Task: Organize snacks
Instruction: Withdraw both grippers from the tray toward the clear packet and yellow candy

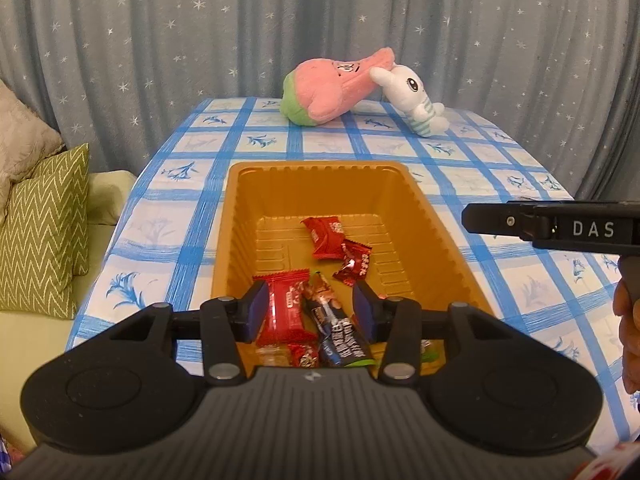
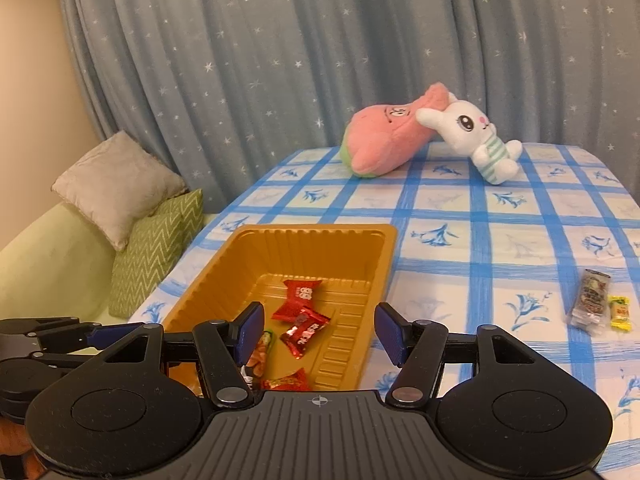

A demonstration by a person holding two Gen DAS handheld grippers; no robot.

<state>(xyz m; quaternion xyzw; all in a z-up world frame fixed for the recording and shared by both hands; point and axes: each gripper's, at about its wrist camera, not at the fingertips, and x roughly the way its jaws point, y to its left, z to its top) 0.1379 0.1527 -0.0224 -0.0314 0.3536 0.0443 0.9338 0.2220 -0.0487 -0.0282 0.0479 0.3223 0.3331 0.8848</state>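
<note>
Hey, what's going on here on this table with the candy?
A person is sorting snacks into a golden plastic tray on a blue checked tablecloth, holding a gripper in each hand. The left gripper hovers over the tray's near end, jaws open above a red wrapped snack. The right gripper is also open and empty. A brown packet and a small yellow candy wait outside the tray.

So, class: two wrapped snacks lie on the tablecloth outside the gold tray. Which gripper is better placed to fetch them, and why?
Probably the right. In its view the brown packet and yellow candy lie just off its open right gripper. The left gripper hangs over the gold tray, farther away.
</note>
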